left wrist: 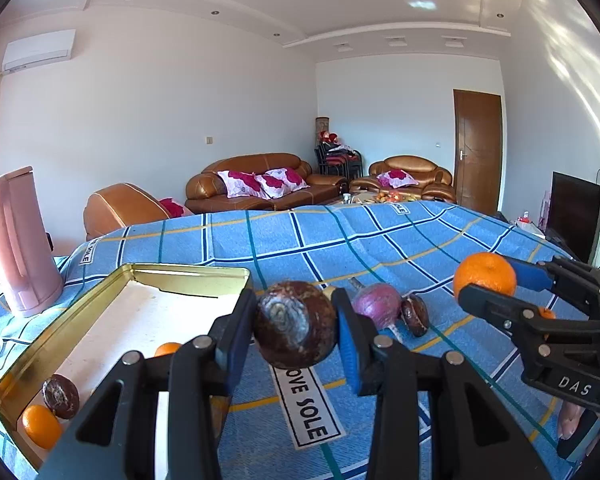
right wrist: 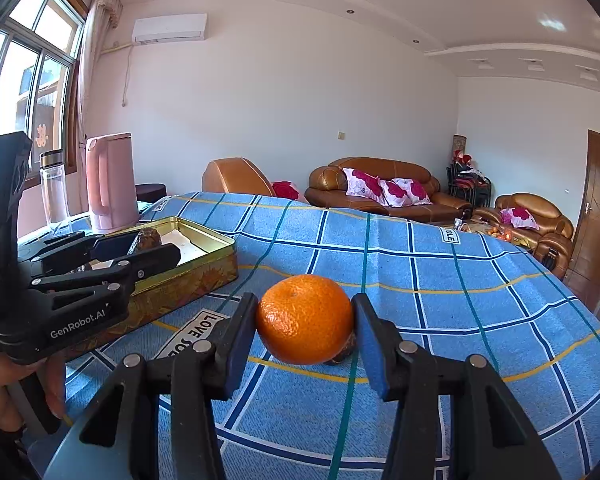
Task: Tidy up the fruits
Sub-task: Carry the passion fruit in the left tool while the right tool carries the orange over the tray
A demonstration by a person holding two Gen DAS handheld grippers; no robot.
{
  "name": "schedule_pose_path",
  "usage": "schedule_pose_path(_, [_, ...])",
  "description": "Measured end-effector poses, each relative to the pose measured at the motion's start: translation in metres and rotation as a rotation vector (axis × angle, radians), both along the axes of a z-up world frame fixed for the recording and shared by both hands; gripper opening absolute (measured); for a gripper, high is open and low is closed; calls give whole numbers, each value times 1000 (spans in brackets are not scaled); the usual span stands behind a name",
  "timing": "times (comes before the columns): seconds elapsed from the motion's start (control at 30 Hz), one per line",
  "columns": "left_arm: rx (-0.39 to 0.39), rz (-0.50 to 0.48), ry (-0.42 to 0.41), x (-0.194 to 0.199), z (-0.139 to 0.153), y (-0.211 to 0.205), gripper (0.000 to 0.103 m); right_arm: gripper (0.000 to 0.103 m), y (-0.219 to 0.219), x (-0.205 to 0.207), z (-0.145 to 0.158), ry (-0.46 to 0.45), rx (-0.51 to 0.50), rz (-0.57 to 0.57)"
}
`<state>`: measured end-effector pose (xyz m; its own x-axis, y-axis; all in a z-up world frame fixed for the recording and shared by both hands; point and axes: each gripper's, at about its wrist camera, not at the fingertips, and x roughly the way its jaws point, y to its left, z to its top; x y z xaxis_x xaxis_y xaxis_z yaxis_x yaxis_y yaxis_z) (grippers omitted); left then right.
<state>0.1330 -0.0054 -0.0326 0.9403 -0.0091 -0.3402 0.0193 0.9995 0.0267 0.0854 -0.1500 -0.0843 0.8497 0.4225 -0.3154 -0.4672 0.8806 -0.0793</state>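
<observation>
blue checked cloth [left wrist: 380, 240] covered the counter, with brown leather sofas [left wrist: 260, 178] and a wooden door [left wrist: 478, 148] behind it in a white-walled room. at the far left stood a pink kettle [left wrist: 18, 240], and beside it lay an open gold tin [left wrist: 52, 340] whose pale floor held a dark brown fruit [left wrist: 61, 395] and two oranges, one at the near corner [left wrist: 41, 426] and one partly hidden behind the gripper arm [left wrist: 167, 349].

the left gripper [left wrist: 296, 330] reached forward just right of the tin's edge, roughly level, its blue-padded fingers [left wrist: 236, 340] clenched on a brown mottled fruit [left wrist: 295, 324] held above the cloth. in the right wrist view this gripper [right wrist: 146, 246] came in from the left and hung over the tin [right wrist: 204, 266], the person's hand [right wrist: 4, 384] wrapped round its handle.

past the held fruit, on the cloth, lay a purple bulb-like piece [left wrist: 378, 305] touching another small brown fruit [left wrist: 415, 315].

farther right, the right gripper [left wrist: 496, 284] entered from the right edge, angled inward toward the left, grasping an orange [left wrist: 485, 274] clear of the cloth. its own camera showed the orange [right wrist: 305, 319] pinched between both blue pads [right wrist: 374, 344], with a dark fruit just visible beneath it [right wrist: 346, 352]. a black screen [left wrist: 576, 216] stood at the far right.
</observation>
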Motion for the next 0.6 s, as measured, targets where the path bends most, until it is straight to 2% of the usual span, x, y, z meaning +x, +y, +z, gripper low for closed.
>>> schedule_pose_path(0.6, [-7, 24, -59, -14, 4, 3, 40, 50, -4, -10, 3, -51, 21, 1])
